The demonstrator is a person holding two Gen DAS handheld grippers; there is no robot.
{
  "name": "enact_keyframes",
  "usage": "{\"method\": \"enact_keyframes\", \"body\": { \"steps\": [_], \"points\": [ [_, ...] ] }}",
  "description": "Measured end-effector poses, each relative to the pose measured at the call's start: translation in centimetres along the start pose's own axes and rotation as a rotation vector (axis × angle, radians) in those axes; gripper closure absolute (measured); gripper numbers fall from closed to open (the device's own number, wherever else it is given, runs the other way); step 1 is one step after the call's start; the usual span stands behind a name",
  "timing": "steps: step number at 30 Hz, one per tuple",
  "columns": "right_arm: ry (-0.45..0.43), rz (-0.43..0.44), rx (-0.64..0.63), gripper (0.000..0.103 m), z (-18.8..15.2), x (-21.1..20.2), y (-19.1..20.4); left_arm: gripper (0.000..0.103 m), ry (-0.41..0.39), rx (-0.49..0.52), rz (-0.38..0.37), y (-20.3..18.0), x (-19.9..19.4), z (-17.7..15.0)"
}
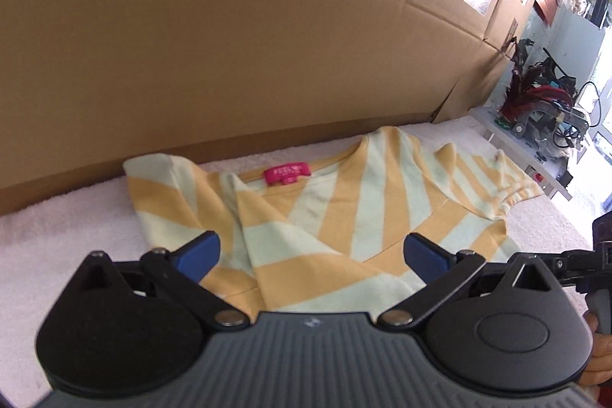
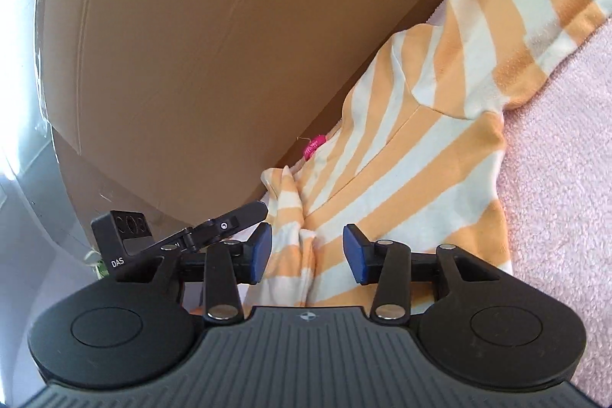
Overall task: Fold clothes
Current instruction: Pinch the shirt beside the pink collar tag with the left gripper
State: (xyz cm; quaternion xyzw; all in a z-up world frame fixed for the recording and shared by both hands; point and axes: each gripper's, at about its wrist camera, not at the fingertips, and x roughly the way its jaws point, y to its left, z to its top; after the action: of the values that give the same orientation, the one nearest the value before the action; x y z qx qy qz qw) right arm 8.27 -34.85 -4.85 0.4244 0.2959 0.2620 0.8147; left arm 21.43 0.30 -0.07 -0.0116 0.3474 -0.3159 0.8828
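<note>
Bright daylight glare at side edges — fisheye-bent, dark-cornered, slightly soft.

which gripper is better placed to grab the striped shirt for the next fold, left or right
Probably the right gripper: its open blue pads flank a raised ridge of the orange-and-white striped shirt. The left gripper is open wider, above flat cloth.
</note>
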Motion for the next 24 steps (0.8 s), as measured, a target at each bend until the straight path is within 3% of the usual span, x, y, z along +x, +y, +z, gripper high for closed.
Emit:
{"method": "enact_keyframes", "body": {
  "steps": [4,9,11,18,20,21,23,24],
  "points": [
    [0.007,-0.010,-0.039,0.053,-0.2,0.4,0.9,0.001,0.007,-0.017,0.034,0.6,1.0,0.5],
    [-0.002,0.000,-0.038,0.049,-0.2,0.8,0.8,0.005,0.022,-0.074,0.005,2.3,1.9,0.5],
    [-0.006,0.005,-0.032,0.049,-0.2,0.9,0.6,0.037,0.018,-0.063,-0.025,2.1,1.8,0.6],
    [-0.008,0.007,-0.034,0.049,-0.2,0.7,0.4,0.044,-0.009,-0.085,-0.056,1.7,1.8,0.6],
    [-0.006,0.007,-0.037,0.049,-0.2,0.5,0.4,0.065,0.011,-0.104,-0.060,2.1,2.3,0.6],
    [-0.006,0.008,-0.037,0.048,-0.2,0.4,0.4,0.069,0.010,-0.112,-0.058,2.4,2.4,0.4],
    [-0.006,0.011,-0.035,0.048,-0.2,0.3,0.4,0.098,0.001,-0.126,-0.041,2.9,2.3,0.2],
    [-0.006,0.013,-0.034,0.048,-0.2,0.3,0.3,0.103,-0.005,-0.138,-0.036,3.3,2.1,0.2]
  ]
}}
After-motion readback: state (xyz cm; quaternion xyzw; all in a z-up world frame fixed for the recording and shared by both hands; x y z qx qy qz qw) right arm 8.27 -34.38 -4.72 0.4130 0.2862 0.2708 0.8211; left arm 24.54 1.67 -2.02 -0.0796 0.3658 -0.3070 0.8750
